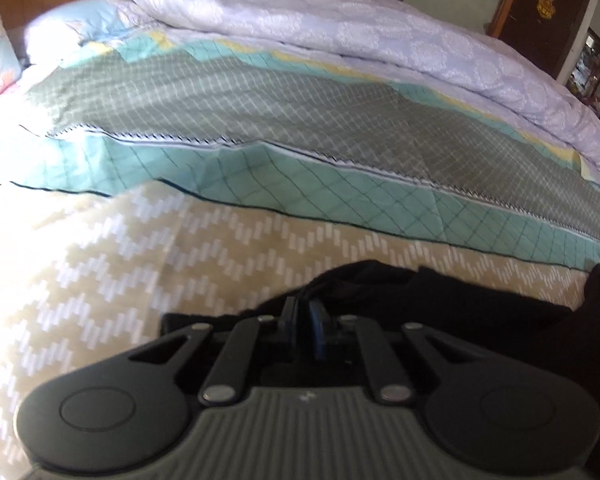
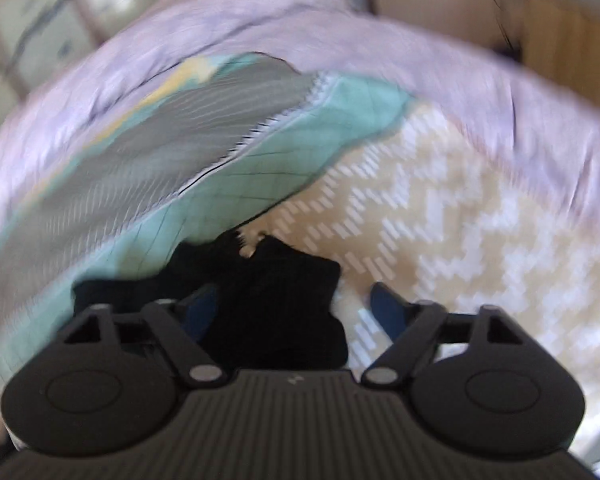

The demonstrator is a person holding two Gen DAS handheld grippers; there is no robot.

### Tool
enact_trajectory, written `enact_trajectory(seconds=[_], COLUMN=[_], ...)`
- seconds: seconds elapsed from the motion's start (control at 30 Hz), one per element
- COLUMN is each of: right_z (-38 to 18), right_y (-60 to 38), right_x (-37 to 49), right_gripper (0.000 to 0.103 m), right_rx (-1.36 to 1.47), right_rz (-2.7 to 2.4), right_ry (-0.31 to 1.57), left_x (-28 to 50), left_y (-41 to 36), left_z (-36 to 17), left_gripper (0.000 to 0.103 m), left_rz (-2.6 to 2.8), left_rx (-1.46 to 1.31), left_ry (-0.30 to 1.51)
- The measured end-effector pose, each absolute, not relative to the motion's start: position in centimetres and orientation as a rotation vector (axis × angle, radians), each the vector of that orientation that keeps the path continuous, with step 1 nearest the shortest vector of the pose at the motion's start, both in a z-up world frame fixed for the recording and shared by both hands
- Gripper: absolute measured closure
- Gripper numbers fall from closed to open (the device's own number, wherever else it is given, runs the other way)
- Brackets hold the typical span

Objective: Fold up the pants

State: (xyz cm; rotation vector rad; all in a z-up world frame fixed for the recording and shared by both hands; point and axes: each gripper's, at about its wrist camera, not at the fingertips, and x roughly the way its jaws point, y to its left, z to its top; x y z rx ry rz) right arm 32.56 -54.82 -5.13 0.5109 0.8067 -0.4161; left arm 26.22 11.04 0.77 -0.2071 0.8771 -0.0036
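The black pants (image 1: 440,304) lie on a beige zigzag bedspread (image 1: 112,264). My left gripper (image 1: 303,310) is shut on a bunched edge of the pants, whose cloth spreads to the right behind the blue pads. In the blurred right wrist view, my right gripper (image 2: 296,304) is open, its blue pads wide apart. A black part of the pants (image 2: 276,304) lies between the fingers, close to the left finger (image 2: 202,304). The right finger (image 2: 384,308) is over the bedspread (image 2: 460,216).
A teal and grey quilted cover (image 1: 260,128) lies beyond the pants. A folded white duvet (image 1: 340,32) runs along the far side of the bed. A dark wooden cabinet (image 1: 556,20) stands at the far right. A pillow (image 1: 4,60) is at the far left.
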Motion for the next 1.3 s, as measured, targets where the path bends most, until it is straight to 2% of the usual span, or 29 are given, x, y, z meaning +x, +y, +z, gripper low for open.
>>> enact_trajectory(seconds=[0.03, 0.07, 0.13, 0.23, 0.27, 0.3, 0.33, 0.37, 0.53, 0.73, 0.97, 1.3], right_z=[-4.8, -4.4, -2.2, 0.8, 0.8, 0.3, -0.3, -0.9, -0.1, 2.0, 2.0, -1.0], right_y=[-54.6, -54.6, -54.4, -55.8, -56.6, -57.1, -57.7, -57.8, -56.8, -51.3, -41.2, -32.6], right_x=[32.8, 32.9, 32.3, 31.0, 31.2, 31.7, 32.2, 32.4, 26.5, 17.1, 5.9, 0.6], right_gripper=[0.072, 0.087, 0.086, 0.086, 0.082, 0.072, 0.066, 0.054, 0.051, 0.051, 0.044, 0.044], right_rx=[0.490, 0.519, 0.507, 0.460, 0.458, 0.449, 0.427, 0.407, 0.472, 0.477, 0.332, 0.282], right_rz=[-0.389, -0.308, -0.313, -0.476, -0.539, -0.589, -0.650, -0.686, -0.601, -0.359, -0.165, -0.051], right_ry=[0.801, 0.783, 0.655, 0.431, 0.433, 0.472, 0.550, 0.612, 0.564, 0.600, 0.648, 0.745], left_x=[25.9, 25.6, 25.4, 26.5, 26.9, 27.3, 27.4, 27.1, 23.1, 14.3, 5.0, -1.2], left_y=[11.6, 12.2, 13.8, 15.0, 14.8, 14.6, 14.3, 14.0, 14.3, 12.4, 10.3, 7.9], left_z=[1.3, 2.0, 2.8, 2.2, 1.5, 0.9, 0.5, 0.4, 3.0, 6.0, 6.9, 6.8], left_gripper=[0.096, 0.096, 0.096, 0.095, 0.087, 0.083, 0.071, 0.067, 0.066, 0.064, 0.064, 0.064], left_rz=[0.010, 0.031, 0.076, 0.095, 0.087, 0.093, 0.115, 0.132, 0.093, 0.146, 0.112, 0.069], left_rx=[-0.209, -0.213, -0.244, -0.299, -0.310, -0.305, -0.289, -0.278, -0.301, -0.004, -0.060, -0.064], left_ry=[0.851, 0.816, 0.772, 0.811, 0.846, 0.877, 0.895, 0.897, 0.869, 0.845, 0.845, 0.826])
